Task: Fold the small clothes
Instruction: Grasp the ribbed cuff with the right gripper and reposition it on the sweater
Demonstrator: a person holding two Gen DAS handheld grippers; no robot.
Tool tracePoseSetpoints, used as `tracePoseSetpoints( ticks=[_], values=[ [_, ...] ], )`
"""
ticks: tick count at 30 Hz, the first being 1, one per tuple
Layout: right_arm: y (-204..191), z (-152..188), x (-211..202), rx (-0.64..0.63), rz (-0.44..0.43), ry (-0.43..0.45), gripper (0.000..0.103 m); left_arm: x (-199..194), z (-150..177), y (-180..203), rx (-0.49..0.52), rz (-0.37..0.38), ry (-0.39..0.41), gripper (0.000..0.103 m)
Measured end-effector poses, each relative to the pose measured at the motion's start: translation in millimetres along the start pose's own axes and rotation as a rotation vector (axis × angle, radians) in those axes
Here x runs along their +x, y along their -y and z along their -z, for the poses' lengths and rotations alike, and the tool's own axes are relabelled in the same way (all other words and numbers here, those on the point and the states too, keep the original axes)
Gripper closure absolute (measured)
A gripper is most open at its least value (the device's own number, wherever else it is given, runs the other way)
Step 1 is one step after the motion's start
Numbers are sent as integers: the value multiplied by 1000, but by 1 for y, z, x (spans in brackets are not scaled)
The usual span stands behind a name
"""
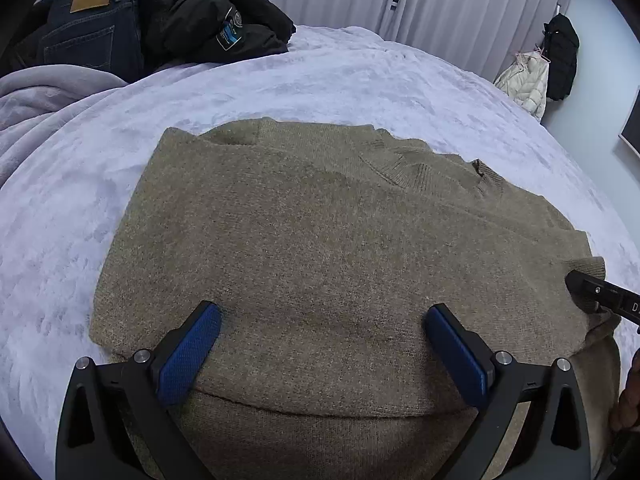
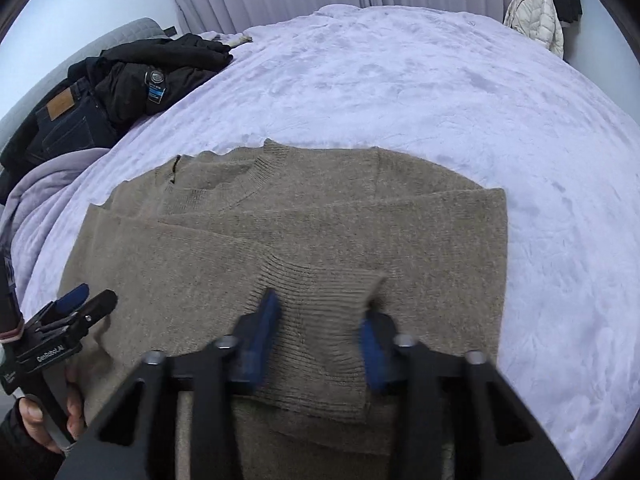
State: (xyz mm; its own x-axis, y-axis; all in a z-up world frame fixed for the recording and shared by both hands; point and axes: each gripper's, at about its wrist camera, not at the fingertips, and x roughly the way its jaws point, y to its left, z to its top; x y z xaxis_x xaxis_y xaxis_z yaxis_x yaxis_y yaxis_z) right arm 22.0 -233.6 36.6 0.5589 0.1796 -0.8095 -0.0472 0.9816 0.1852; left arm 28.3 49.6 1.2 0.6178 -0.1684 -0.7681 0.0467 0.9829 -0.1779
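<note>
Brown knit cloth was spread in the middle of the lilac bed cover (image 1: 320, 80): one sweater (image 1: 320, 208), laid flat, with its sides already folded in. On the left, the left gripper (image 1: 322, 310) was held over the near folded edge. Its blue pads were spread wide apart and nothing was held between them. On the right, the right gripper (image 2: 320, 304) was set at the ribbed sleeve cuff (image 2: 316, 276). Its pads seemed to be pressed on both sides of the cuff, though that picture was blurred.

The step in hand was judged to be the laying of the sleeve across the body. To do it well, the cuff should be gripped firmly, lifted only a little, and laid flat and straight, so that no lump is made. The body of the sweater could be held down by the left gripper so that the neat edge is not dragged.

Counted from left to right: one pair of jeans (image 1: 92, 28), one black jacket (image 1: 208, 20), one sweater, two grippers, one white puffy coat (image 1: 528, 80) and one black coat (image 1: 562, 60) hung on the wall. One hand (image 2: 52, 420) was seen, wrapped around the left gripper's handle.
</note>
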Motion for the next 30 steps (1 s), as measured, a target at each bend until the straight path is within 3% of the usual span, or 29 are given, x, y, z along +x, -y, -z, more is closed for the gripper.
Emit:
tracePoseSetpoints(
  ticks=[2,8,11,13,15,19,21,22,23,25,27,29,30],
  values=[
    [-2,0,-4,12,-3,10,94,-4,-4,4,4,-24,-13,0],
    [1,3,-42,49,23,142,95,-19,-10,25,66,-25,18,0],
    [9,6,-23,35,88,75,95,5,-5,29,101,-61,-81,0],
    [20,11,-12,65,93,35,95,-2,-8,29,97,-45,-66,0],
    [27,11,-13,104,69,58,95,-13,-14,27,98,-13,-56,0],
    [25,9,-15,82,101,65,94,-13,-31,13,75,-51,-35,0],
    [24,9,-14,75,109,51,93,7,-36,5,66,-73,-124,0],
    [26,7,-16,91,108,39,84,14,-37,1,60,-74,-169,0],
    [28,6,-18,113,116,29,78,12,-39,-2,49,-57,-167,0],
    [30,5,-36,143,114,66,78,-3,-46,-5,17,-25,-102,0],
    [20,3,-58,113,122,139,67,-9,-54,-1,-9,6,-56,0],
    [0,0,-63,69,96,154,34,4,-58,11,19,0,-92,0],
    [-16,-2,-57,31,55,136,29,15,-58,19,54,-5,-130,0]
  ],
)
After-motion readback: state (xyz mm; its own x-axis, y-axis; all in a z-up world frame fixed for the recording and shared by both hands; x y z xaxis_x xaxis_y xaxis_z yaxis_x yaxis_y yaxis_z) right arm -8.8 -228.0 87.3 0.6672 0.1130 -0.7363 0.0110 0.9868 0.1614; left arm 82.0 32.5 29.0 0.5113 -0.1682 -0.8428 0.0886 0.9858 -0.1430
